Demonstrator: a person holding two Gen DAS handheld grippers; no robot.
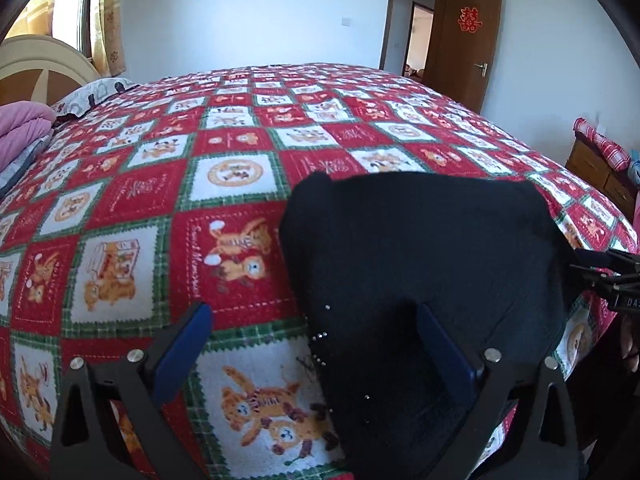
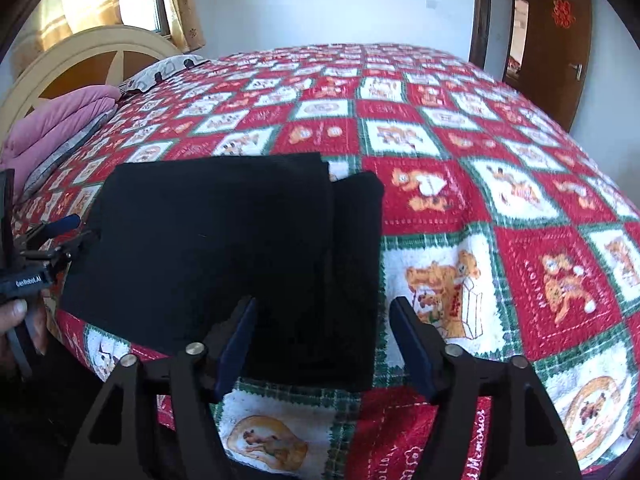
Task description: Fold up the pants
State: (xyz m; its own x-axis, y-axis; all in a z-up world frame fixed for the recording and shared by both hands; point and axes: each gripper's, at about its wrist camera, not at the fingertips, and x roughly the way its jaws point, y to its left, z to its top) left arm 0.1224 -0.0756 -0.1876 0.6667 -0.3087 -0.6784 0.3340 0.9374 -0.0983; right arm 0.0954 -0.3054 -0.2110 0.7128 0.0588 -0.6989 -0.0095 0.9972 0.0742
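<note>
I've got a bed (image 1: pixel 240 152) under a red checked bear blanket, brown door (image 1: pixel 464 40) beyond. Folded black pants (image 2: pixel 224 248) lie at its near edge. Only my right view catches the pink bedding (image 2: pixel 60 120). Left claw (image 1: pixel 316 344) and right claw (image 2: pixel 324 336) both released.

A: What lies nearest?

B: The black folded pants (image 1: pixel 420 264) lie flat on the red, white and green patchwork bedspread (image 1: pixel 168 184), at its near right.

A: And the left gripper (image 1: pixel 316 344)?

B: Its blue-padded jaws stand wide apart, the right one over the dark cloth, the left over the bedspread.

A: Anything else?

B: The right gripper (image 1: pixel 608 276) pokes in at the right edge; a brown wooden door (image 1: pixel 464 36) stands open far right.
</note>
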